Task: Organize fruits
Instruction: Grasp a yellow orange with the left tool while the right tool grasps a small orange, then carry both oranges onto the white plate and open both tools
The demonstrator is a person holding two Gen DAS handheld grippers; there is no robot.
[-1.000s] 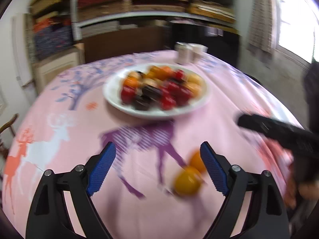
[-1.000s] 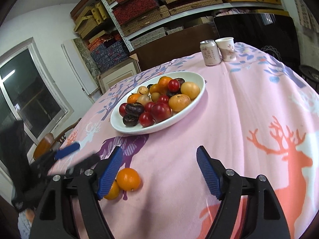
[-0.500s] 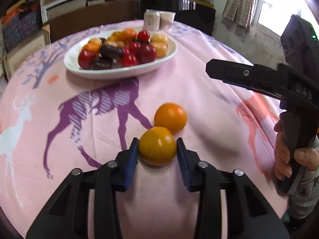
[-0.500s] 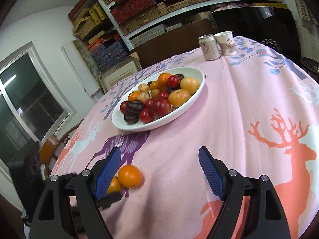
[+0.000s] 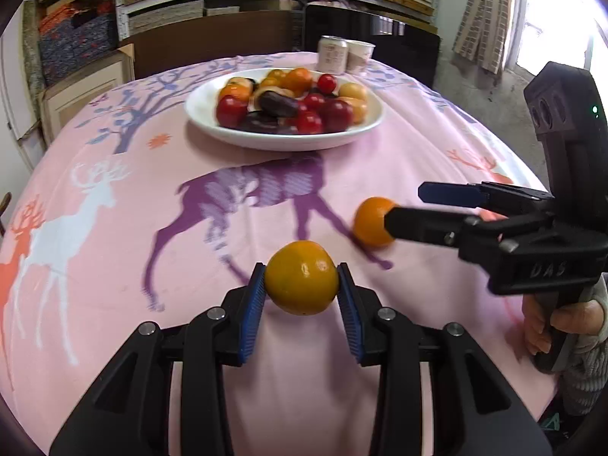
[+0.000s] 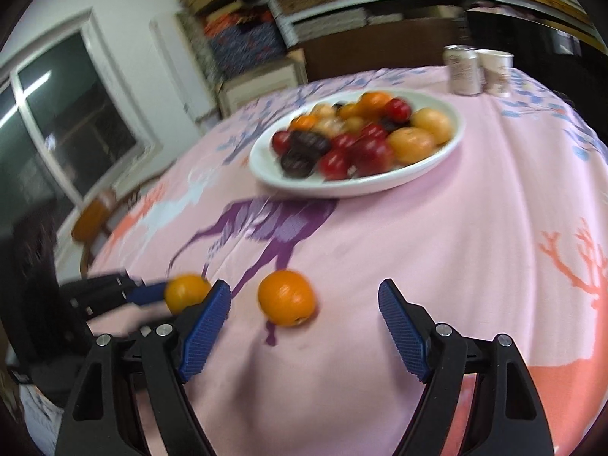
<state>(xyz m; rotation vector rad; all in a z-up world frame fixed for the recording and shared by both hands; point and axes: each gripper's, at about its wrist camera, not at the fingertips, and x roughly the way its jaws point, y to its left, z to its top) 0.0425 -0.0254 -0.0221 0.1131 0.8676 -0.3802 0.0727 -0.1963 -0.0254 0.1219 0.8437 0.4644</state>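
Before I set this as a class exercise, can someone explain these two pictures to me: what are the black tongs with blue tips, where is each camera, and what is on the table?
No robot here: a person holds a hand-operated gripper in each hand, with a camera on each looking along its fingers. The left-wrist picture shows the left gripper shut on a yellow-orange fruit. Its jaws have just closed on it. The right gripper, seen in the right-wrist picture, is open, with the other orange lying on the pink tablecloth just ahead of its fingers. Farther back are a white plate heaped with mixed fruit, a can and a paper cup.
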